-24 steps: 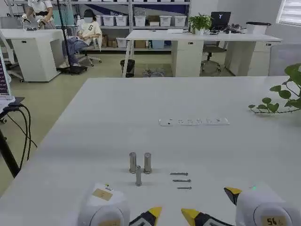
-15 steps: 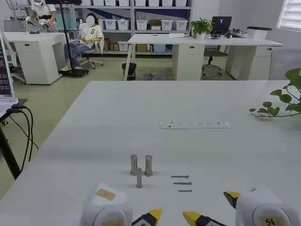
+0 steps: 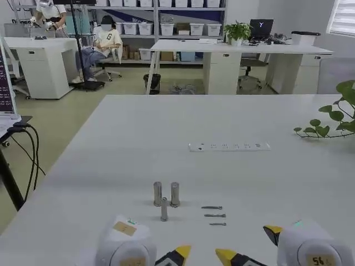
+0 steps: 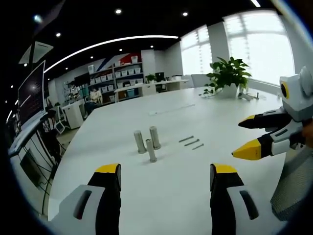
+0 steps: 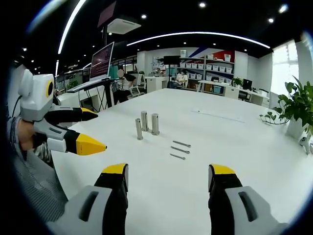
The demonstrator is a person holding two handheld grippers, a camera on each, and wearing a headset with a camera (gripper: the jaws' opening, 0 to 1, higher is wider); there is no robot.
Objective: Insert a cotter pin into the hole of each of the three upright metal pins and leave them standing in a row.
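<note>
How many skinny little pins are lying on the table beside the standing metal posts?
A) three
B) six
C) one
A: three cotter pins lie flat, one behind the other, just to the right of the upright metal pins in the head view.

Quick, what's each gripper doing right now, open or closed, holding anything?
Left gripper: open, holding nothing.
Right gripper: open, holding nothing.

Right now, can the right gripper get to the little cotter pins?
Probably yes. The right gripper is open, and the three cotter pins lie straight ahead of its jaws on the table, with nothing between.
</note>
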